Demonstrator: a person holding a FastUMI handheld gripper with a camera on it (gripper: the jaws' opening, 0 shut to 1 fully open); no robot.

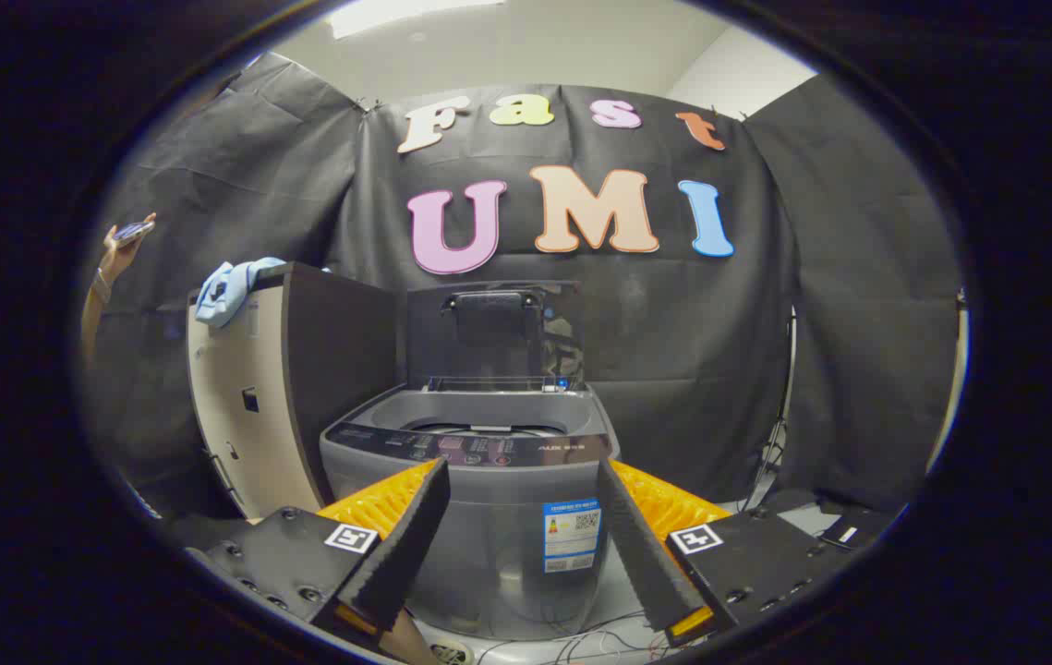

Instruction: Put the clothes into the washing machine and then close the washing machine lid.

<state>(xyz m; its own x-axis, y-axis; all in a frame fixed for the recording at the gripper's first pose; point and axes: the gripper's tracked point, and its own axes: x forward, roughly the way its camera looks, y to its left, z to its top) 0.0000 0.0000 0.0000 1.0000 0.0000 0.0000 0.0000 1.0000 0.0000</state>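
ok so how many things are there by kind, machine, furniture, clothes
washing machine, lid up: 1
cabinet beside it: 1
blue clothes on the cabinet top: 1
total: 3
the gripper has its jaws open, nothing between them, washer just beyond.

Gripper [522, 476] level; fingers [405, 545] spread wide apart, empty; a raised hand [124, 242] off to their left

jaws spread, empty; washing machine [475, 480] drum mouth unobstructed, lid [493, 328] upright; cabinet [281, 388] close beside.
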